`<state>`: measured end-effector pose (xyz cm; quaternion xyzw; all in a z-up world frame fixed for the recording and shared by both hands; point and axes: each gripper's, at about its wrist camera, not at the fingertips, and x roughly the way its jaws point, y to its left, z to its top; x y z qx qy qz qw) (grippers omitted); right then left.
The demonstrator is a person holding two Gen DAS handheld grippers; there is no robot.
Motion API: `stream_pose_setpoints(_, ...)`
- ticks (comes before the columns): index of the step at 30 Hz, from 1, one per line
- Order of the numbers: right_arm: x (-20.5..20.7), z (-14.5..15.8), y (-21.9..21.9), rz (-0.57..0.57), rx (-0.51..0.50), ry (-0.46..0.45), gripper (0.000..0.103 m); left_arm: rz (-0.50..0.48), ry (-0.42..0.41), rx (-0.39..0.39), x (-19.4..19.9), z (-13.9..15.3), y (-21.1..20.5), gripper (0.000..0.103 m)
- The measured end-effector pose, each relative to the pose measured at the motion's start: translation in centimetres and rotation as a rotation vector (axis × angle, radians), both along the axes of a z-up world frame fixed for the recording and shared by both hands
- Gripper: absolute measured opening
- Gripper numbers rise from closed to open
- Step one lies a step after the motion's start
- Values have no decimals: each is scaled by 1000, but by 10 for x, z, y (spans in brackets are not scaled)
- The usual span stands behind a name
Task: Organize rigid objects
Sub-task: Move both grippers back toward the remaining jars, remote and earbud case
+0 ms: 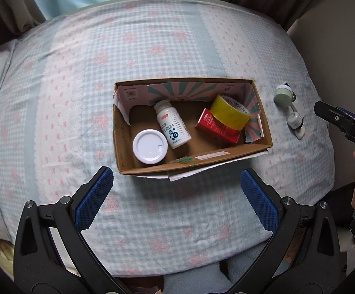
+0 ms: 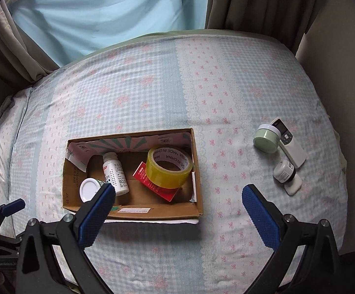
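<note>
Your left gripper (image 1: 176,183) hovers above the bed (image 1: 79,73) with its fingers spread wide apart and nothing between them. Just beyond its fingertips lies the cardboard box (image 1: 263,122), open at the top.

Contents of the box, left to right as seen from the left gripper:
- A jar with a white lid (image 1: 150,146), upright, nearest the left fingertip.
- A white bottle (image 1: 172,127) lying on its side, touching or just beside the jar.
- A red carton (image 1: 217,128), tilted, toward the right fingertip's side.
- A roll of yellow tape (image 1: 230,115) resting on top of the red carton.

Your right gripper (image 2: 178,196) also stands with its fingers wide apart, holding nothing. Its left fingertip overlaps the near left corner of the box in view, in front of the jar and bottle; whether it touches them cannot be told. The space between the fingers shows bare bedsheet.

Beyond and outside the right fingertip, well apart from the box, four items lie on the sheet:
- A green jar (image 2: 267,140), tipped on its side.
- A white remote (image 2: 290,145), touching the green jar.
- A small dark bottle (image 2: 284,171), just in front of the remote.
- A small white block (image 2: 293,186), beside the dark bottle.
</note>
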<state>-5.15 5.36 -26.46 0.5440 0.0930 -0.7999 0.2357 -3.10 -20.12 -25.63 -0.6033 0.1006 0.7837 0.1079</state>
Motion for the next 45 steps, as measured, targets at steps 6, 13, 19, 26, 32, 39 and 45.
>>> stream_pose_setpoints(6, -1, 22, 55, -16, 10, 61, 103, -20, 34, 4, 9, 11, 48, 103)
stream_pose_setpoints(13, -34, 24, 134, -47, 16, 84, 103, -13, 76, 40, 12, 17, 129, 103)
stream_pose_setpoints(19, -73, 19, 196, -21, 66, 121, 103, -37, 60, 51, 2, 5, 205, 103)
stream_pose_setpoints(26, -122, 1, 247, 39, 91, 135, 103, -86, 45, 39, -27, -14, 281, 103)
stream_pose_setpoints(32, -157, -39, 263, 125, 79, 124, 103, -101, -16, 6, -57, -59, 332, 103)
stream_pose_setpoints(39, -172, -122, 263, 157, 64, 36, 103, -131, -117, -48, -93, -140, 378, 103)
stream_pose_setpoints(45, -158, -188, 254, 144, 111, -24, 103, -177, -174, -96, -116, -200, 413, 103)
